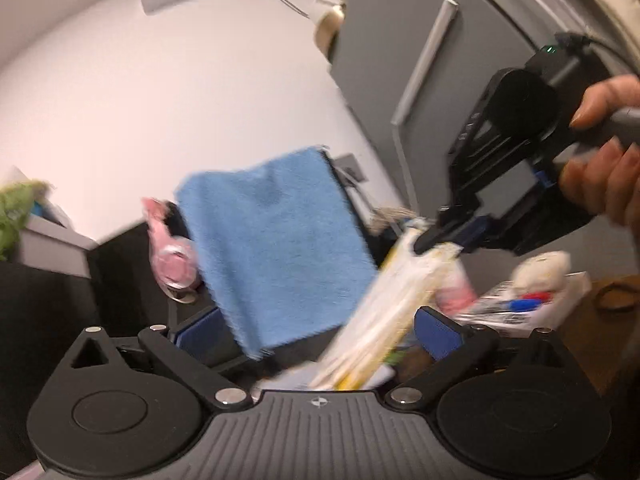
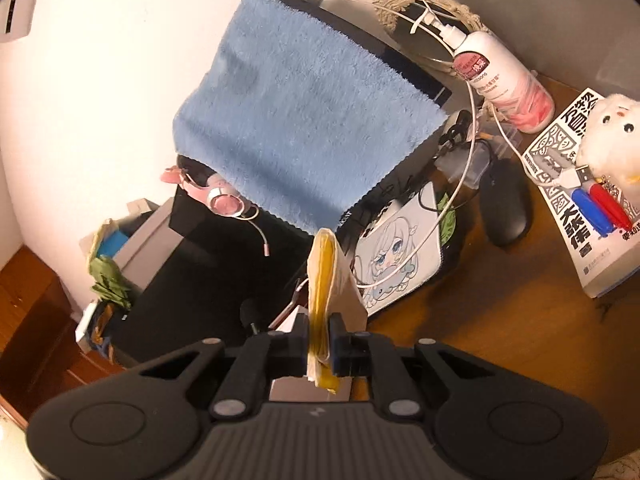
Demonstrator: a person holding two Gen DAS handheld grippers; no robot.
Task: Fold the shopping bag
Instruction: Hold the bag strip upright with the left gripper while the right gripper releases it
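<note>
The shopping bag point(image 2: 325, 276) is folded into a narrow cream and yellow bundle. In the right wrist view it stands upright between the fingers of my right gripper point(image 2: 320, 342), which is shut on its lower part. In the blurred left wrist view the same bag point(image 1: 384, 320) runs slantwise up from my left gripper point(image 1: 316, 334), whose blue pads point(image 1: 438, 334) stand wide apart, open. The bag passes close to the right pad; contact cannot be told. My right gripper point(image 1: 434, 240), held by a hand point(image 1: 604, 168), pinches the bag's far end.
A blue towel point(image 2: 304, 120) hangs over a dark monitor. On the wooden desk point(image 2: 500, 320) lie a black mouse point(image 2: 506, 204), a printed mouse pad point(image 2: 400, 252), a white pump bottle point(image 2: 500, 76), a book point(image 2: 592, 216) with a plush toy point(image 2: 612, 140), white cables and pink headphones point(image 2: 224, 200).
</note>
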